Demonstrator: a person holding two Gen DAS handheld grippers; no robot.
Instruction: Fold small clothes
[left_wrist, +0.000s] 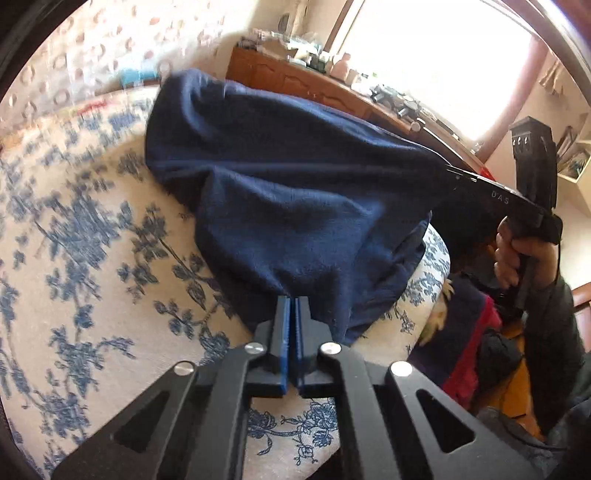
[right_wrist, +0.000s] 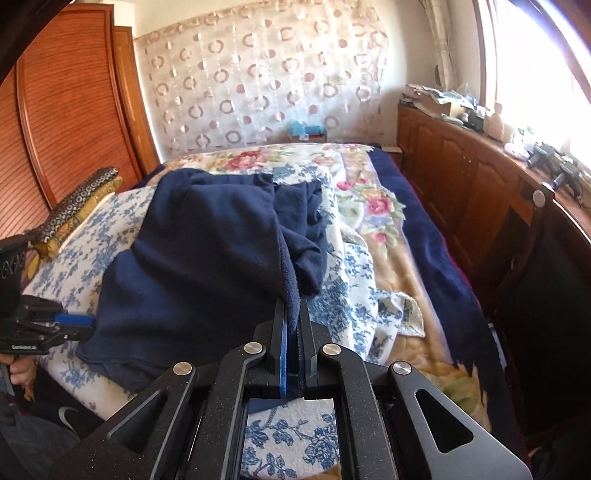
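A navy blue fleece garment (left_wrist: 280, 192) lies bunched on a white bed cover with blue flowers (left_wrist: 81, 236). My left gripper (left_wrist: 294, 301) is shut on the garment's near edge, its blue pads pinching the cloth. In the right wrist view my right gripper (right_wrist: 291, 304) is shut on another edge of the garment (right_wrist: 199, 258), which rises in a ridge from the jaws. The left gripper (right_wrist: 79, 319) shows at the cloth's left edge there. The right gripper (left_wrist: 458, 177), held by a hand (left_wrist: 517, 254), reaches into the cloth from the right.
A flowered blanket (right_wrist: 384, 206) covers the bed's right half. A wooden cabinet (right_wrist: 461, 173) with clutter runs along the window side. A wardrobe (right_wrist: 66, 110) stands at the left. Red and dark clothes (left_wrist: 469, 332) are piled beside the bed.
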